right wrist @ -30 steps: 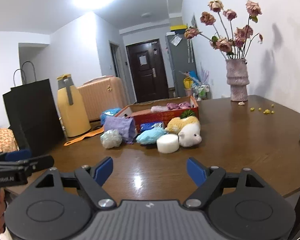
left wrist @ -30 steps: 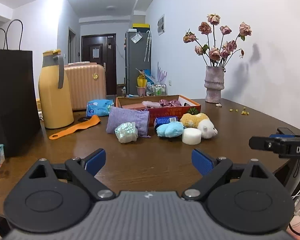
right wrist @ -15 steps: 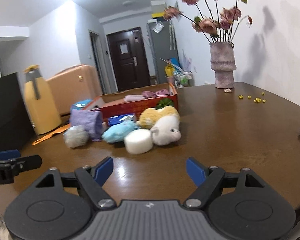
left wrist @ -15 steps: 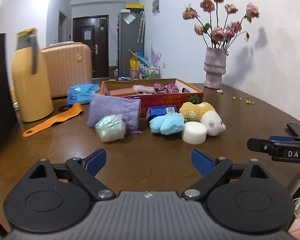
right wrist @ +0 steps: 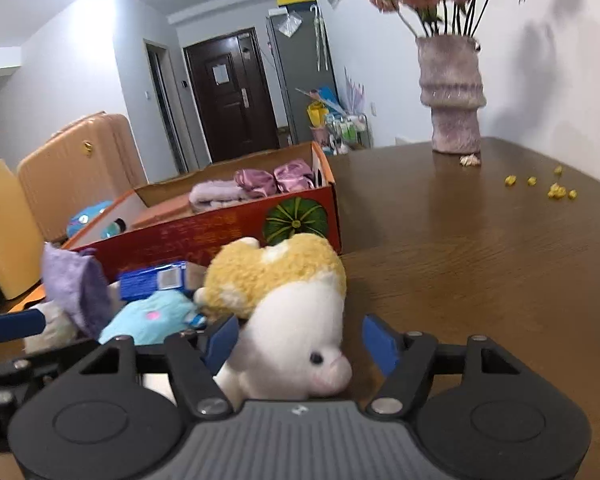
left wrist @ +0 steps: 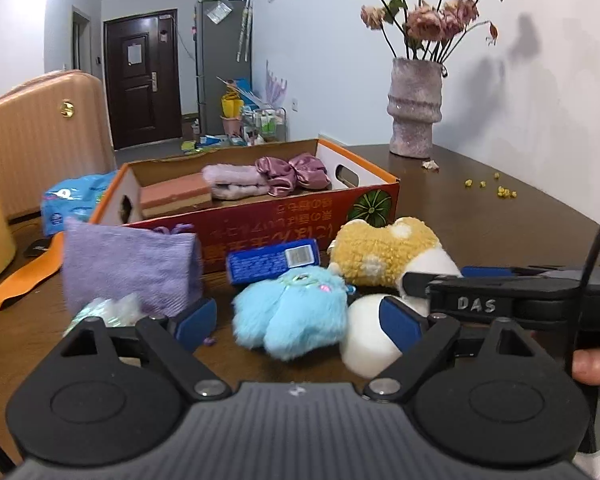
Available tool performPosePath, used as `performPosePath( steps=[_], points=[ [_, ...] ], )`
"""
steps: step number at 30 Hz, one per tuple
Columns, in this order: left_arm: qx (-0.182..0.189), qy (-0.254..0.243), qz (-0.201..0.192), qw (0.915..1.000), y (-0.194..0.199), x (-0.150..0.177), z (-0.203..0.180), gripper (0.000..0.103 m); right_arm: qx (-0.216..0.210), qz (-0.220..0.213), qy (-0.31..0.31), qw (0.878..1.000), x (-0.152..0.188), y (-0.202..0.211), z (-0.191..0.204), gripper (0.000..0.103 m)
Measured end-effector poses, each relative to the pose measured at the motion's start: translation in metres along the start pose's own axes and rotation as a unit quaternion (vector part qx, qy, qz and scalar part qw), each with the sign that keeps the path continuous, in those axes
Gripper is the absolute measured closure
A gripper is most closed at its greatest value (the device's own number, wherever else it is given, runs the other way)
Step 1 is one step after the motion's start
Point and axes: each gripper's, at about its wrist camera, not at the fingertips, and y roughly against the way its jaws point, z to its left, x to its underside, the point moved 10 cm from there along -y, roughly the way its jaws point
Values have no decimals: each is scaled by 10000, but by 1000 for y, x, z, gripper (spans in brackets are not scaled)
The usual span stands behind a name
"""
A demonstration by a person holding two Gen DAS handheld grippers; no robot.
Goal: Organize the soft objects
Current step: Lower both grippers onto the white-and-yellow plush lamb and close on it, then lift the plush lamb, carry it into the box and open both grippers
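My left gripper is closing around a fluffy light-blue toy; its pads stand clear of the fur. A white round puff lies by its right pad. My right gripper is also closing, with the white head of a yellow-and-white plush animal between its jaws and a gap at the right pad. One of its fingers crosses the left wrist view. Behind stands an orange-red cardboard box holding a pink towel and a purple satin scrunchie.
A purple knitted pouch, a shiny pale ball and a blue packet lie in front of the box. A vase of dried flowers and yellow crumbs are at the right. A pink suitcase stands at the left.
Both grippers have advanced and dipped towards the pile of toys. The blue toy now sits between the left jaws and the plush between the right jaws, which have narrowed.
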Motion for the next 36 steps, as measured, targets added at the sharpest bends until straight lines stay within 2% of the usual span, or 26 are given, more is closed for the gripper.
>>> performPosePath(
  steps=[2, 7, 11, 15, 18, 20, 22, 26, 28, 31, 32, 34, 36],
  points=[
    [15, 30, 71, 10000, -11, 1, -2, 16, -150, 163, -74, 9997, 4, -12, -1, 49],
    [20, 138, 110, 9998, -10, 2, -1, 16, -113, -97, -390, 9991, -1, 0, -17, 54],
    [47, 230, -54, 9997, 20, 4, 1, 16, -235, -421, -336, 9983, -7, 40, -19, 55],
    [167, 479, -217, 9985, 66, 16, 8, 16, -884, -378, -57, 9954, 11, 89, 15, 54],
    [399, 779, -263, 9958, 96, 31, 22, 16, -1399, -102, 273, 9897, 43, 111, 51, 54],
    [201, 882, -152, 9958, 107, 46, 35, 17, -1445, 80, 334, 9889, 61, 112, 63, 54],
    [-44, 954, -17, 9954, 115, 61, 44, 21, -1286, 268, 290, 9909, 76, 107, 67, 58],
    [-234, 992, 47, 9948, 127, 79, 52, 22, -1109, 392, 47, 9930, 91, 109, 77, 50],
    [-503, 1148, -31, 9921, 134, 80, 69, 22, -1444, 562, 347, 9873, 102, 122, 100, 46],
    [-729, 1375, -109, 9878, 144, 80, 92, 24, -2564, 657, 522, 9629, 111, 152, 133, 48],
    [-783, 1414, -140, 9867, 150, 79, 96, 25, -2775, 601, 515, 9575, 110, 160, 138, 48],
    [-622, 1479, -221, 9868, 160, 80, 95, 24, -2735, 454, 488, 9596, 103, 166, 139, 48],
    [-414, 1440, -246, 9884, 170, 83, 85, 23, -2359, 349, 445, 9701, 97, 159, 129, 47]
  ],
)
